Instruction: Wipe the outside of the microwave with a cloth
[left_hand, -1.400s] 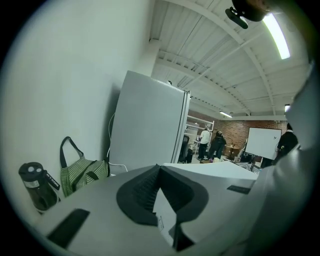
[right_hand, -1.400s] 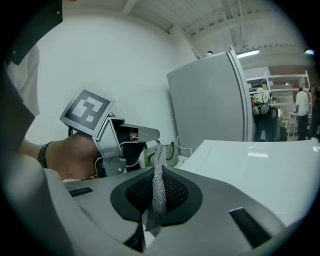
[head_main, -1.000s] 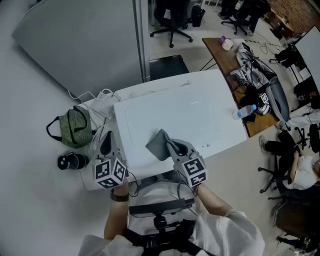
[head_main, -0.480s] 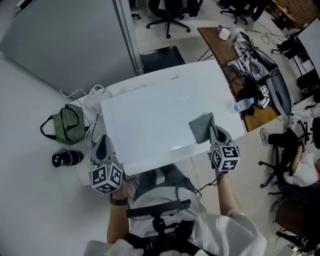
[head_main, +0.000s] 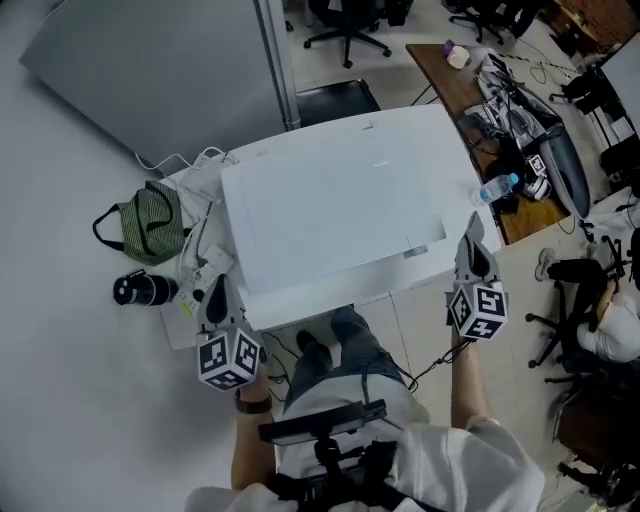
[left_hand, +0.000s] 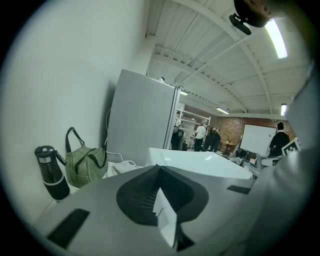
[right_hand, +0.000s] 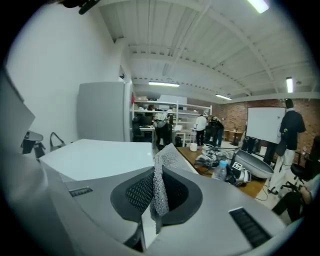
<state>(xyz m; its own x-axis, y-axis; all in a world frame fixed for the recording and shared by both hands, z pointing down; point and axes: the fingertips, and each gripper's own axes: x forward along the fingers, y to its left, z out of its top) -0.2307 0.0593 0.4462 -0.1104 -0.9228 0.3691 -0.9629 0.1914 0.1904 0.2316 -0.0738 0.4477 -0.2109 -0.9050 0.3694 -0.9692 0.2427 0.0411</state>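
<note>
Right gripper slid off the one microwave, jaws pinching one cloth; left gripper, jaws together.

Seen from overhead, the microwave shows only its top; front and sides are hidden. The cloth is largely hidden by the jaws of the right gripper (one crumpled edge shows).

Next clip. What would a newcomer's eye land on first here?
A big white microwave fills the middle of the head view. The right gripper sits at its right front corner, jaws shut on a grey cloth; the left gripper, shut and empty, is off the left front corner. A green striped bag and a black flask sit further left.
</note>
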